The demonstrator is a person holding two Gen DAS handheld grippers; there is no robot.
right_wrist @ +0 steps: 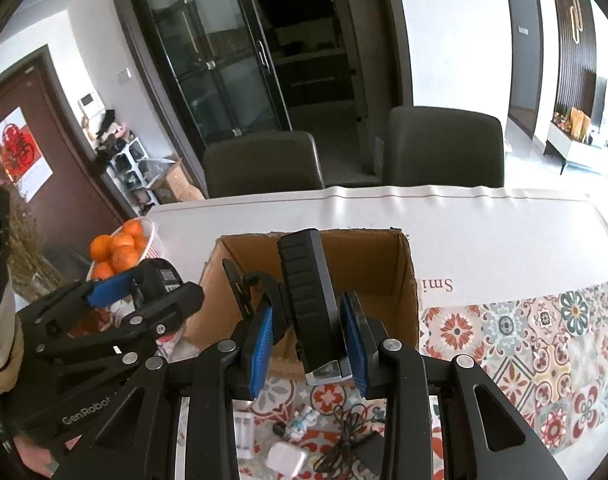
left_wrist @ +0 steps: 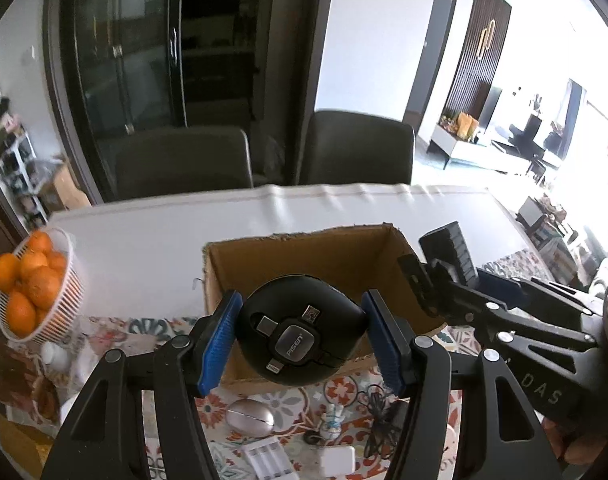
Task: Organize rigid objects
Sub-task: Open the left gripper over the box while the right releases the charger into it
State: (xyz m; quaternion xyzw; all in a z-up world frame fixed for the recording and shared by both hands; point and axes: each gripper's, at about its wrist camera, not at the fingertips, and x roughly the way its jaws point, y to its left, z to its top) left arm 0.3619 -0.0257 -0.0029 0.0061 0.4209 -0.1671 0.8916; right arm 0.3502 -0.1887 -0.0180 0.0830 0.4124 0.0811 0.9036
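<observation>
Behind the surface (left_wrist: 152, 240) stand 2 dark chairs (right_wrist: 264, 162) and a glass-door cabinet (right_wrist: 208, 52). White sheeting covers the far part of the surface; a patterned cloth (right_wrist: 544, 344) covers the near part.

An open cardboard box (left_wrist: 316, 248) sits at the centre of both views. At the left edge of the left wrist view a white basket (left_wrist: 70, 276) holds oranges (left_wrist: 32, 280).

The left gripper (left_wrist: 300, 338) fills the lower centre of its own view. Its blue fingers (left_wrist: 216, 340) are closed on a round black cable reel (left_wrist: 302, 330) marked PISEN, held in front of the box's near wall.

The right gripper (right_wrist: 310, 344) sits at the lower centre of its view. Its fingers (right_wrist: 260, 348) clamp a black ribbed device (right_wrist: 308, 300) that stands upright against the box opening. A black clip-like part sits just left of it; whether it belongs to the device I cannot tell.

Low in the left view, on the cloth, lie a silver oval case (left_wrist: 250, 416), a white battery holder (left_wrist: 268, 460), a white adapter (left_wrist: 336, 458), a small figurine (left_wrist: 330, 424) and a tangled black cable (left_wrist: 378, 428).
</observation>
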